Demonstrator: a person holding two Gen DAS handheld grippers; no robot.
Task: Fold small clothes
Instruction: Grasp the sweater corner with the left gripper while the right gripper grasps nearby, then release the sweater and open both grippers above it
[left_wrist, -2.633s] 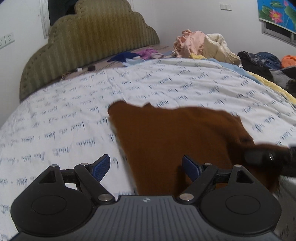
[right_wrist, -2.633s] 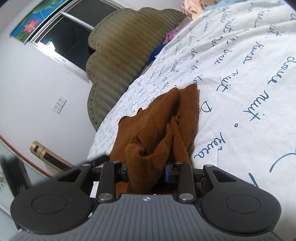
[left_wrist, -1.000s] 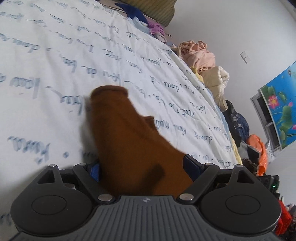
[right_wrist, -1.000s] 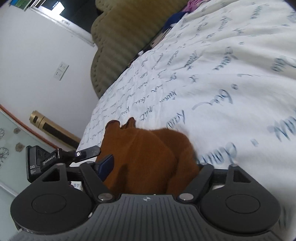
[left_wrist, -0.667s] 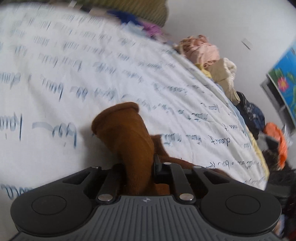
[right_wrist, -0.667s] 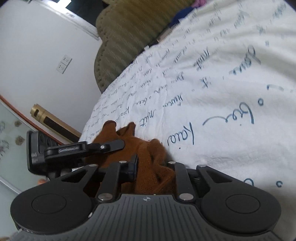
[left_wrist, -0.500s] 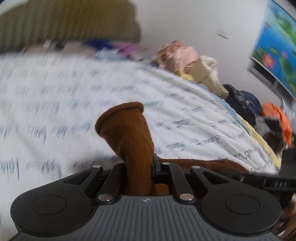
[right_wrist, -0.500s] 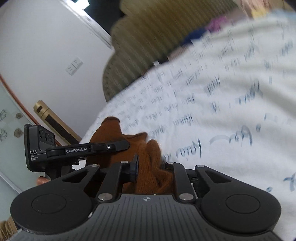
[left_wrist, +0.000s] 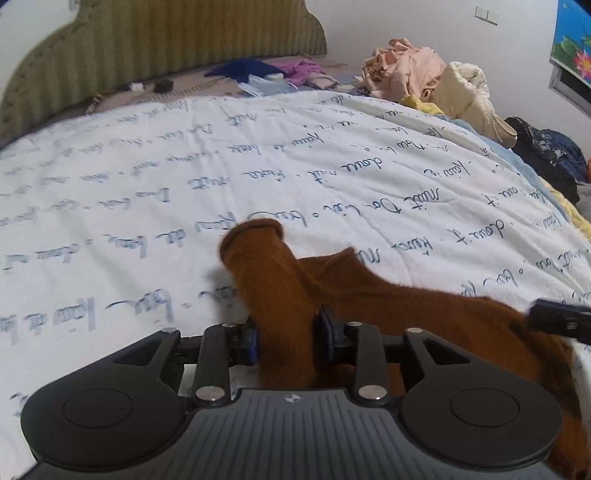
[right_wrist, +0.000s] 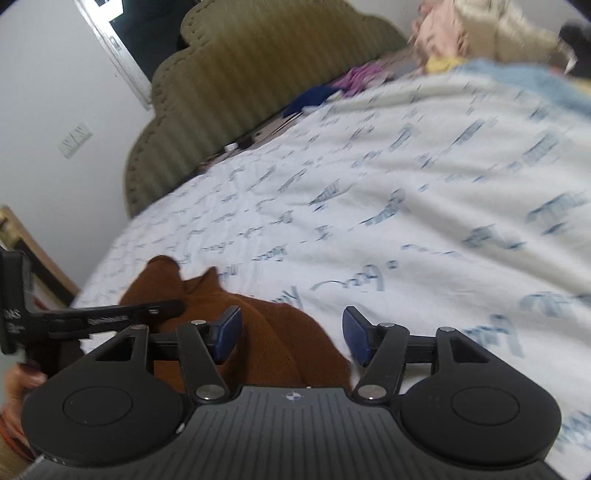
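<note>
A small brown knitted garment (left_wrist: 388, 306) lies on the white bedspread with blue writing (left_wrist: 184, 192). My left gripper (left_wrist: 286, 338) is shut on one of its sleeves, whose cuff (left_wrist: 255, 236) sticks out forward beyond the pads. In the right wrist view the garment (right_wrist: 273, 332) lies under my right gripper (right_wrist: 291, 334), which is open with nothing between its blue pads (right_wrist: 229, 330). The left gripper's body (right_wrist: 92, 314) shows at the left of that view. The right gripper's tip (left_wrist: 561, 319) shows at the right edge of the left wrist view.
An olive padded headboard (left_wrist: 147, 40) stands at the far end. Blue and purple clothes (left_wrist: 266, 72) lie near it. A heap of pink and cream clothes (left_wrist: 424, 77) and dark clothes (left_wrist: 546, 155) lie along the bed's right side.
My right gripper has opened and let go of the brown garment. My left gripper stays shut on the sleeve. Both views have swung toward the headboard.
</note>
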